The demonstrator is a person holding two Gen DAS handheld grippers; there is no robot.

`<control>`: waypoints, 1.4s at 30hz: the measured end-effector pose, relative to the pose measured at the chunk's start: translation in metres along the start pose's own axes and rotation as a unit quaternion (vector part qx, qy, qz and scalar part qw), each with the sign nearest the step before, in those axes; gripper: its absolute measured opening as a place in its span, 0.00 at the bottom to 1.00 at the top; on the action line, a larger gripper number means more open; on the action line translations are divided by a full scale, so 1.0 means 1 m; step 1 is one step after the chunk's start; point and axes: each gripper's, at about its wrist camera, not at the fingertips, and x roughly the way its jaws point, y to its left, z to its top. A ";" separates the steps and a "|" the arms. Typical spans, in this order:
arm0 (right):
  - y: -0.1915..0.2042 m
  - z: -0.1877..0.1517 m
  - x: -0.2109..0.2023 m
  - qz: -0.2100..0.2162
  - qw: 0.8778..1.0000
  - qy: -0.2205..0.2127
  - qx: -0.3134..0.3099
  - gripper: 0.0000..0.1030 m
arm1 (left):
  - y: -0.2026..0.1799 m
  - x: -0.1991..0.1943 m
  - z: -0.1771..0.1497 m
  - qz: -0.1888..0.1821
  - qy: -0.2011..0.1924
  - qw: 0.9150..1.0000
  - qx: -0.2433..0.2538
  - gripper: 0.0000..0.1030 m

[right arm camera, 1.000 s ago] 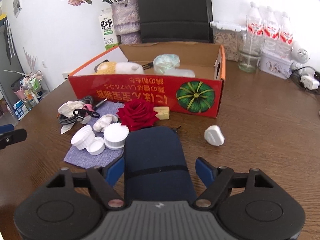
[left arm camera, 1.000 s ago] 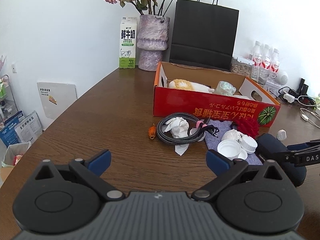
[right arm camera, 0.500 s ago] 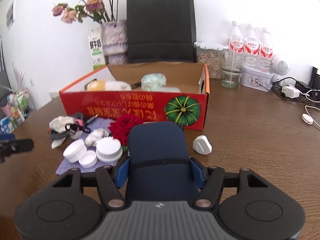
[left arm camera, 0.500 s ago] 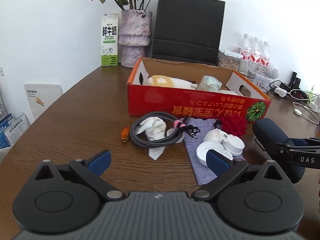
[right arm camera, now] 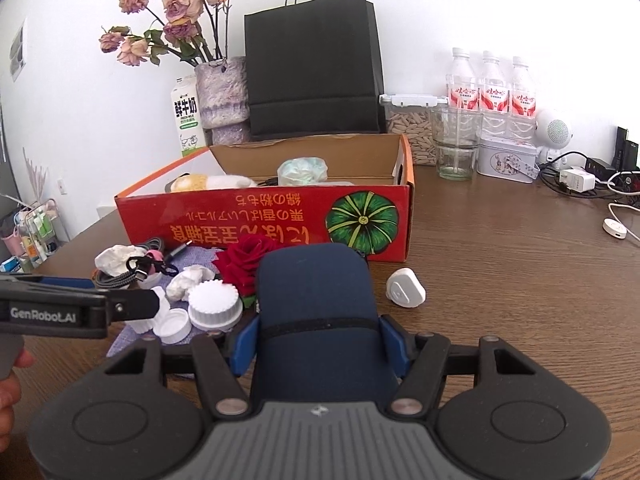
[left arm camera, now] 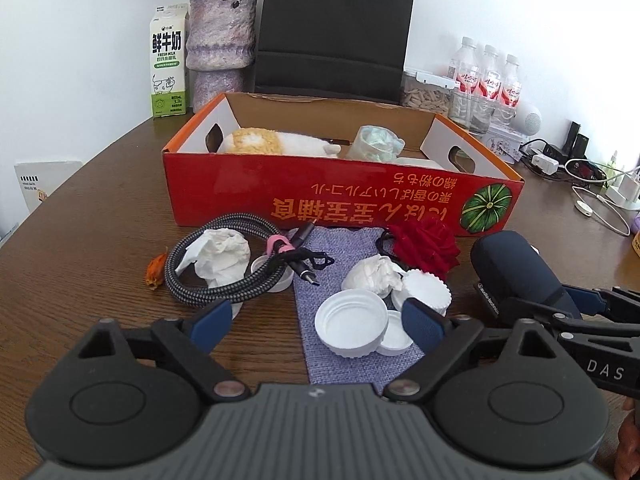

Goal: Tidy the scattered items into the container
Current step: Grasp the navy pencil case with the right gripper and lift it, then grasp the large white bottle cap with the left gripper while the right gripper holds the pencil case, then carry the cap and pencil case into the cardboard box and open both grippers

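Observation:
The red cardboard box [left arm camera: 340, 200] [right arm camera: 260, 216] stands open, with a plush toy and a tape roll inside. In front of it lie a purple cloth [left arm camera: 340, 248], white caps [left arm camera: 352, 326], crumpled tissues [left arm camera: 220, 256], a braided cable [left arm camera: 208, 288] and a red rose [left arm camera: 424, 244]. My left gripper [left arm camera: 316, 318] hovers over the caps; its jaws are closing, and the pads touch nothing. My right gripper [right arm camera: 319, 340] is shut on a navy case [right arm camera: 316, 300], also seen at the right in the left wrist view [left arm camera: 516, 268].
A white plug [right arm camera: 404, 290] lies right of the navy case, and an orange dried petal [left arm camera: 154, 270] left of the cable. Behind the box stand a milk carton [left arm camera: 168, 60], a vase [left arm camera: 220, 40], a black paper bag [right arm camera: 312, 68], water bottles [right arm camera: 492, 84] and chargers with cables [right arm camera: 576, 180].
The right gripper's jaws closed onto the navy case and the right wrist view tilted up. My left gripper moved in over the caps and its jaws narrowed.

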 end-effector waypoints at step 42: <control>0.027 0.024 -0.033 0.004 0.997 -0.079 0.003 0.60 | 0.010 -0.049 0.026 -0.028 -0.087 0.996 -0.010 0.40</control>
